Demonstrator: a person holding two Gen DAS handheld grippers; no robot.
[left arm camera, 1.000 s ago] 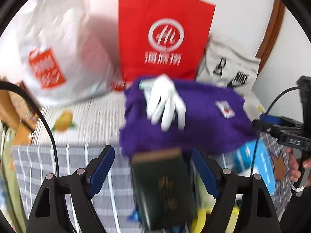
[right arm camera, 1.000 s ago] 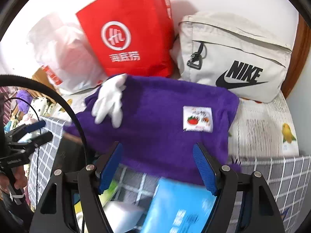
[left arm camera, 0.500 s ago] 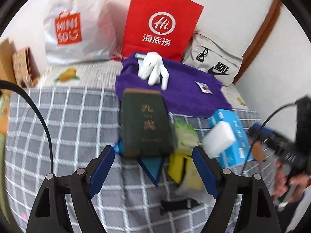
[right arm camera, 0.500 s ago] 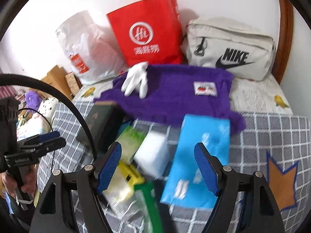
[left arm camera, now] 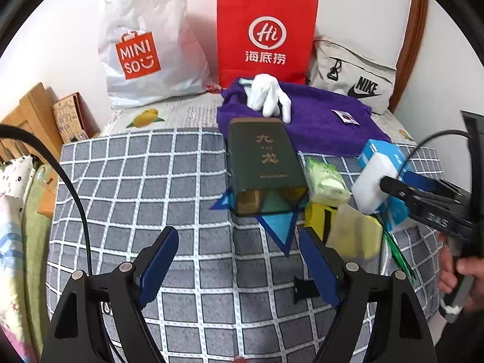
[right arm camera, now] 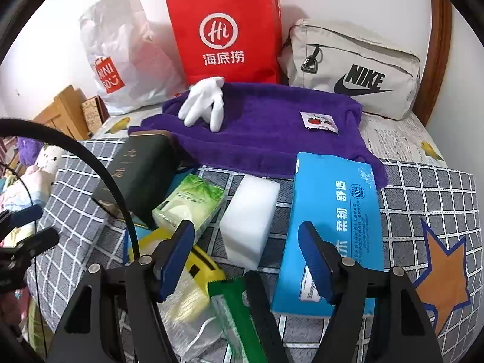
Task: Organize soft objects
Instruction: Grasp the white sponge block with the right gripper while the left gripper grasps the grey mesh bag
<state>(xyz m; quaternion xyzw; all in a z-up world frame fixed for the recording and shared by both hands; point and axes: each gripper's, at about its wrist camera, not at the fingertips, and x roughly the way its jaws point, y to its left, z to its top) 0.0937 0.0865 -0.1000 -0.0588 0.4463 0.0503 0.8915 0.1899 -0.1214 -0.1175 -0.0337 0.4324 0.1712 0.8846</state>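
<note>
A purple towel lies at the back of the bed with a white glove on it. In front lie a white sponge block, a blue tissue pack, a green tissue pack and a dark green box. My left gripper is open and empty above the checked cover. My right gripper is open and empty, just in front of the sponge.
A red paper bag, a white Miniso bag and a beige Nike bag stand against the wall. Yellow and green packets lie under the right gripper. A wooden bed frame is at left.
Both grippers have pulled back from the purple towel toward the near side of the bed. More of the checked cover and the front objects now show. Both stay open.
</note>
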